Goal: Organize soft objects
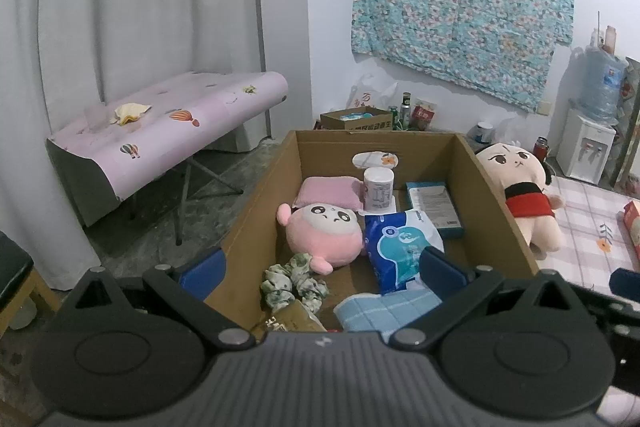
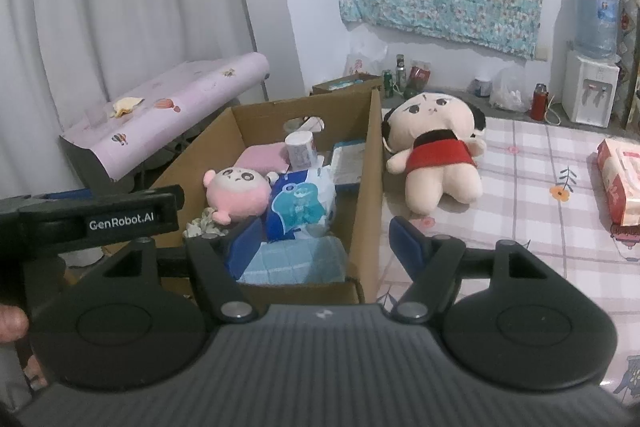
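Observation:
A cardboard box (image 1: pixel 260 195) (image 2: pixel 370 163) holds a pink round plush (image 1: pixel 324 237) (image 2: pixel 236 193), a pink pad (image 1: pixel 328 191), a paper roll (image 1: pixel 378 189), a blue-white tissue pack (image 1: pixel 400 247) (image 2: pixel 300 205), a green scrunchie (image 1: pixel 292 281) and a blue checked cloth (image 1: pixel 384 311) (image 2: pixel 296 261). A big-headed doll in a red top (image 1: pixel 520 187) (image 2: pixel 432 151) lies on the checked cloth right of the box. My left gripper (image 1: pixel 324 267) is open and empty above the box's near end. My right gripper (image 2: pixel 326 241) is open and empty, straddling the box's right wall.
An orange-white tissue pack (image 2: pixel 620 183) lies at the far right on the checked cloth (image 2: pixel 540 227). A folding table with a pink cover (image 1: pixel 168 123) stands to the left. A small box, bottles and a water dispenser (image 2: pixel 588 91) line the far wall.

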Available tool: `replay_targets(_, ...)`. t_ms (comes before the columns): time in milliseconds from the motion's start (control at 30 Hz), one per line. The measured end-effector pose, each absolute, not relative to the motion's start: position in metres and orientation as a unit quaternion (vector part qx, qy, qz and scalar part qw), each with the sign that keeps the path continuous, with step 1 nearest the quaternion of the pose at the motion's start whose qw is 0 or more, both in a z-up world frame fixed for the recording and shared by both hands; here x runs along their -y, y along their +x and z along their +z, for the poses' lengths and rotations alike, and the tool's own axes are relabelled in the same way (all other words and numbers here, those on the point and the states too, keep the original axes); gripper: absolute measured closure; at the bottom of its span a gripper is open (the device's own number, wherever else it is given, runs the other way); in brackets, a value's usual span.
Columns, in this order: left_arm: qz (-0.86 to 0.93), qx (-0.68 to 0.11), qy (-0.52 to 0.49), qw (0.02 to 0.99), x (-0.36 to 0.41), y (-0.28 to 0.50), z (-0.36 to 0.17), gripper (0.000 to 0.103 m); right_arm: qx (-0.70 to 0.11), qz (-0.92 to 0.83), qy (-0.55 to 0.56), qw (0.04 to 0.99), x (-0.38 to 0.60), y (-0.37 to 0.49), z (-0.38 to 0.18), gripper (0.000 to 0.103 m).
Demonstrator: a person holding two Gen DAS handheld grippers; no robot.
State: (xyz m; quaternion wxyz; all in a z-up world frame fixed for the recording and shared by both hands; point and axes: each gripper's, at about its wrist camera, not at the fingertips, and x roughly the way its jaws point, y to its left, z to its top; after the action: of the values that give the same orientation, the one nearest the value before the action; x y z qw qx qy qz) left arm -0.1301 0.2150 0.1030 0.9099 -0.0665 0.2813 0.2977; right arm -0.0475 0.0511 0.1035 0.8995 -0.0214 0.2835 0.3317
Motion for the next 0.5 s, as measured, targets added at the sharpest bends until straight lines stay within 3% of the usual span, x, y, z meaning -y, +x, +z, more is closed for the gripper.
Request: replay_targets(500, 0.293, -0.281, -0.064, 0.912, -0.2130, -0.1287, 0.1055, 0.000, -0.275, 0.330, -0.024, 0.902, -0.0494, -0.0490, 0.1063, 0.032)
